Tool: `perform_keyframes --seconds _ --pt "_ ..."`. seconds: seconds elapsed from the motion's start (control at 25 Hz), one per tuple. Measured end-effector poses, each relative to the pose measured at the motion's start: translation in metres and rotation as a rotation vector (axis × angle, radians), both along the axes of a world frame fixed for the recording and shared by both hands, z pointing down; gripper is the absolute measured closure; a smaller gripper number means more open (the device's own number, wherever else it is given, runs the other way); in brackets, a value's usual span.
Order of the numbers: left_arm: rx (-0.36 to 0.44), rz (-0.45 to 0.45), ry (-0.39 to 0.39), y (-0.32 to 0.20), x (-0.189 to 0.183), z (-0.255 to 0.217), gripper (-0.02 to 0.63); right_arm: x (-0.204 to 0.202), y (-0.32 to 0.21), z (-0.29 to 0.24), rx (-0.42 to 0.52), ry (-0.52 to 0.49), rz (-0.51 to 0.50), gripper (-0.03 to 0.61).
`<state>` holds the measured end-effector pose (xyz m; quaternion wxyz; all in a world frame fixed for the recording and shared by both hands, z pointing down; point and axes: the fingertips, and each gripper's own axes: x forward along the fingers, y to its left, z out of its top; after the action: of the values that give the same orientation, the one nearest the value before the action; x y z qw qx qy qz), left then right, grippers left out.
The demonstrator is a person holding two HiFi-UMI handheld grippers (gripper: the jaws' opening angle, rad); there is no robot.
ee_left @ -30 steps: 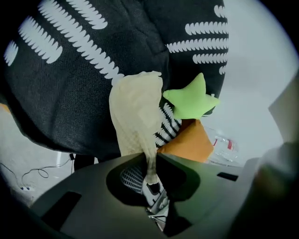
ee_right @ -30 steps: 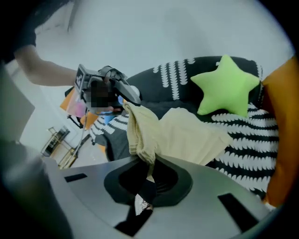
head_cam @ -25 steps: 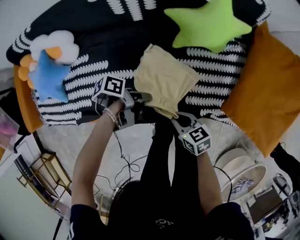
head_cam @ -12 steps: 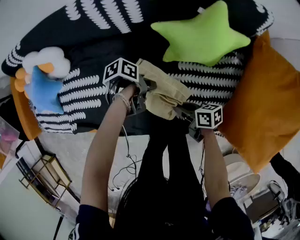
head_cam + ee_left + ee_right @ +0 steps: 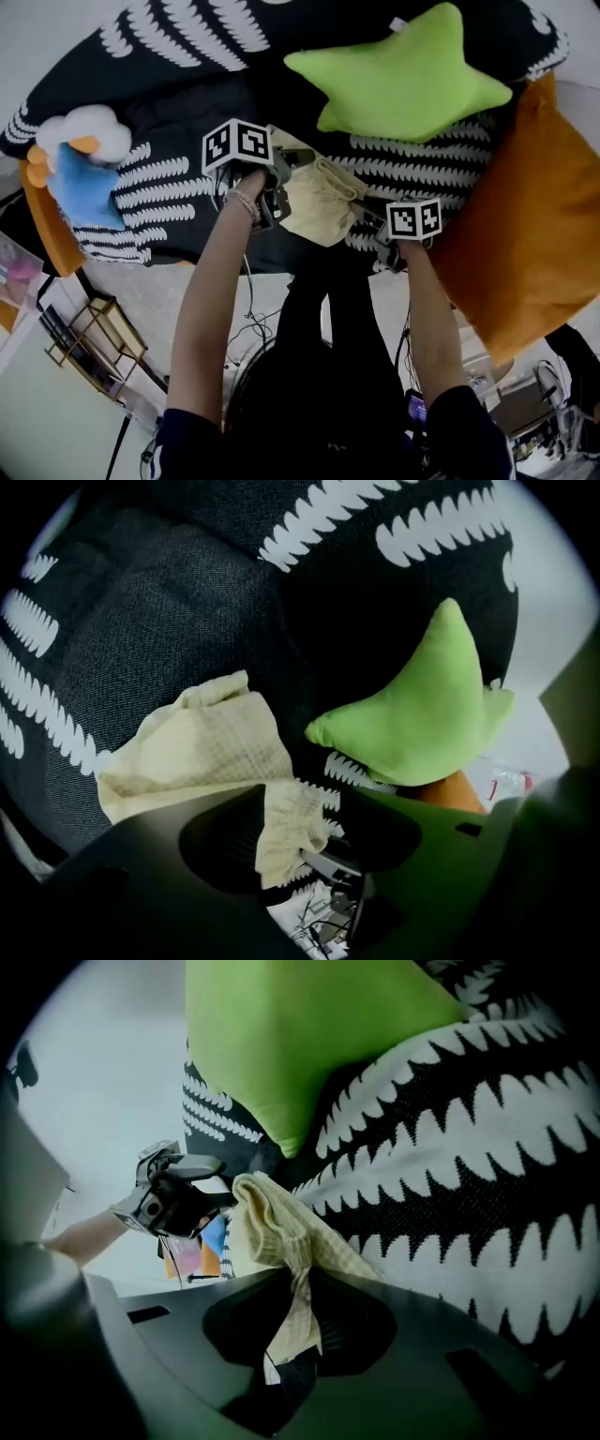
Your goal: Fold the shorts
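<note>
The pale yellow shorts (image 5: 319,199) lie bunched on the black-and-white blanket (image 5: 178,178), just below the green star pillow. My left gripper (image 5: 285,178) is at their left edge; its jaws are opening, and the ruffled waistband (image 5: 286,822) hangs loosely between them without being pressed. My right gripper (image 5: 366,219) is at the shorts' right edge. Its jaws are starting to open, but a thin strip of the fabric (image 5: 295,1321) is still pinched between them. The left gripper (image 5: 173,1194) also shows in the right gripper view, beyond the cloth.
A green star pillow (image 5: 403,70) lies just beyond the shorts, and an orange cushion (image 5: 525,234) to the right. A blue star and a white cloud plush (image 5: 80,173) lie at the left. Below the blanket's edge are a gold wire rack (image 5: 89,342) and cables on the floor.
Both grippers have carried the shorts away from me and down onto the blanket, closer to the green star. The hanging cloth is now bunched smaller. The left jaws have spread apart.
</note>
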<state>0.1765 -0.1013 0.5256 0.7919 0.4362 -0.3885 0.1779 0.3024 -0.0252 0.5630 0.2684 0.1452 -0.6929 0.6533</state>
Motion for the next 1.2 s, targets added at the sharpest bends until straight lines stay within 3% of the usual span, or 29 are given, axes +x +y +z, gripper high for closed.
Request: perform_keyframes --seconds 0.08,0.16,0.24,0.32,0.36,0.44,0.52,0.6,0.64,0.76,0.84,0.92,1.0,1.12,1.2 --pt "0.049 -0.028 -0.008 -0.009 -0.007 -0.008 0.37 0.006 -0.001 -0.003 0.023 0.011 0.036 0.438" --pt "0.131 0.063 -0.111 -0.013 -0.021 -0.011 0.37 0.012 -0.004 -0.01 0.054 0.017 0.075 0.384" --pt "0.252 0.307 -0.264 -0.015 -0.032 -0.013 0.37 0.018 -0.013 -0.018 0.106 0.023 0.119 0.306" --pt "0.397 0.645 -0.391 -0.018 -0.027 -0.015 0.37 0.025 -0.025 -0.026 0.167 0.031 0.163 0.195" --pt "0.466 0.813 -0.428 -0.019 -0.019 -0.015 0.37 0.031 -0.029 -0.03 0.198 0.048 0.179 0.176" --pt "0.58 1.074 -0.449 -0.018 0.003 -0.014 0.371 0.041 -0.034 -0.034 0.286 0.123 0.184 0.19" --pt "0.677 1.201 -0.448 -0.015 0.019 -0.011 0.41 0.045 -0.038 -0.041 0.429 0.241 0.182 0.281" --pt "0.763 1.245 -0.442 -0.014 0.028 -0.008 0.53 0.038 -0.045 -0.056 0.556 0.295 0.24 0.5" --pt "0.791 1.259 -0.43 -0.014 0.032 -0.006 0.576 0.027 -0.044 -0.065 0.57 0.249 0.267 0.567" --pt "0.797 1.302 -0.392 -0.01 0.041 0.013 0.598 -0.023 -0.018 -0.066 0.49 0.047 0.198 0.568" --pt "0.78 1.317 -0.437 -0.016 0.035 0.027 0.598 -0.031 -0.01 -0.037 0.445 0.104 0.154 0.568" --pt "0.765 1.3 -0.515 -0.029 0.022 0.039 0.61 -0.015 -0.023 -0.007 0.38 0.197 0.237 0.568" --pt "0.753 1.28 -0.558 -0.038 0.012 0.048 0.609 -0.007 -0.037 0.005 0.336 0.193 0.294 0.569" --pt "0.781 1.336 -0.621 -0.035 0.009 0.058 0.611 -0.008 -0.038 0.002 0.266 0.056 0.317 0.569" --pt "0.796 1.327 -0.644 -0.033 0.01 0.06 0.611 0.005 -0.047 -0.001 0.174 -0.054 0.451 0.569"
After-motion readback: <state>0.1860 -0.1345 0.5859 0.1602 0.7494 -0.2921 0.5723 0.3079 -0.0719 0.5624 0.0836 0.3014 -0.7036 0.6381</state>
